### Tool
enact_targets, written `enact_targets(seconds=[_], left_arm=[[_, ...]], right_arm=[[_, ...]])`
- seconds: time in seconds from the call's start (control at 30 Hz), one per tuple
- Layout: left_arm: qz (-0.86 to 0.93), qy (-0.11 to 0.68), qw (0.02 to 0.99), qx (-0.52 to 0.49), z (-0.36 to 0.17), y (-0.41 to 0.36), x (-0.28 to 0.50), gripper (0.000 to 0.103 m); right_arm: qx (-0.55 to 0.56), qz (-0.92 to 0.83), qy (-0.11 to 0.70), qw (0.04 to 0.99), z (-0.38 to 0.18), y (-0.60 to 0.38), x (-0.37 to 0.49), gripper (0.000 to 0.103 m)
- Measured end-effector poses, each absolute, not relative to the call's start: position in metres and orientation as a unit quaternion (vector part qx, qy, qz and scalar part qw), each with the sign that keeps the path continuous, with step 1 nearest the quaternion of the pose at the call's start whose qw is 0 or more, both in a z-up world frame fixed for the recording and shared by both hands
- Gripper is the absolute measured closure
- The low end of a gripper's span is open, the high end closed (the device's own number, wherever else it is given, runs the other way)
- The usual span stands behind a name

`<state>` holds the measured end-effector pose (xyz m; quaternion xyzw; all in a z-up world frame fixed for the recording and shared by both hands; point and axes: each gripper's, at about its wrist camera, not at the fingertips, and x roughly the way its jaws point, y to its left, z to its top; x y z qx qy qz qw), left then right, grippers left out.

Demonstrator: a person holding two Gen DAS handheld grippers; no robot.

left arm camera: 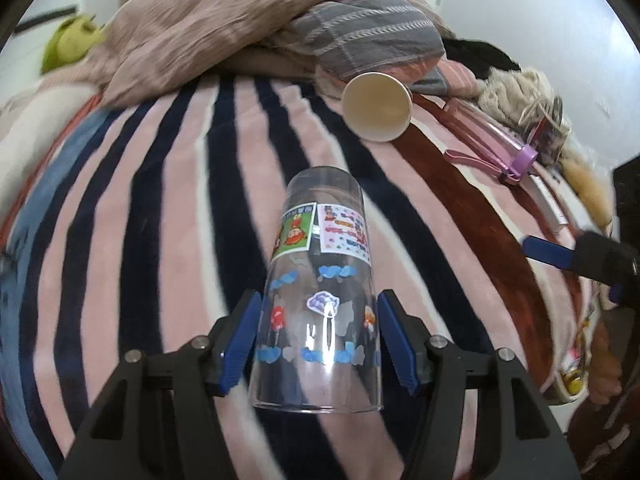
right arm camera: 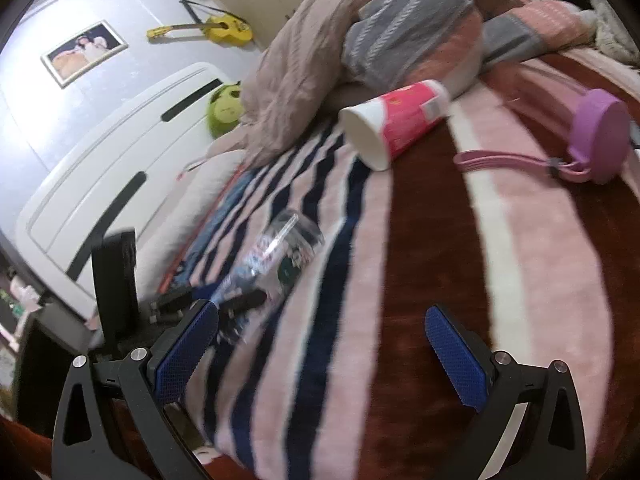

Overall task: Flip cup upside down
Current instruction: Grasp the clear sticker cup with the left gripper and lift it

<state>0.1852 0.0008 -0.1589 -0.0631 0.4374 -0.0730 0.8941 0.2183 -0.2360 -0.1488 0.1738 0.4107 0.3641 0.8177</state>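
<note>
Left claw [left arm camera: 318, 344] clamped on clear plastic cup [left arm camera: 320, 288], blue pads on both sides near its rim. Cup has cartoon stickers, mouth toward camera, closed base pointing far, over the striped blanket [left arm camera: 152, 208] on the bed. Right claw [right arm camera: 320, 352] spread apart, holding nothing, above the blanket's maroon stripe. Paper cup [left arm camera: 378, 106] lies on its side far, mouth facing near, against a heap of bedding [left arm camera: 224, 28]. Pink water bottle [left arm camera: 490, 140] with purple lid lies right of paper cup. Green plush [left arm camera: 70, 42] far left. Yellow guitar [right arm camera: 208, 30] on the wall.
</note>
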Motion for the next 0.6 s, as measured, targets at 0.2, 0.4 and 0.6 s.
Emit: enact_targets(seconds=[0.2, 0.4, 0.6], left_arm=[[-0.072, 0.433, 0.893, -0.102, -0.163, 0.009, 0.137, 0.046], [-0.085, 0.433, 0.886, -0.14, -0.164, 0.021, 0.124, 0.046], [-0.08, 0.426, 0.896, -0.093, -0.143, 0.017, 0.113, 0.026]], right_arm=[[0.186, 0.424, 0.451, 0.763, -0.153, -0.182, 0.214, 0.0], [0.17, 0.431, 0.485, 0.742, -0.155, -0.137, 0.214, 0.005], [0.141, 0.408, 0.468, 0.771, -0.134, -0.138, 0.197, 0.005]])
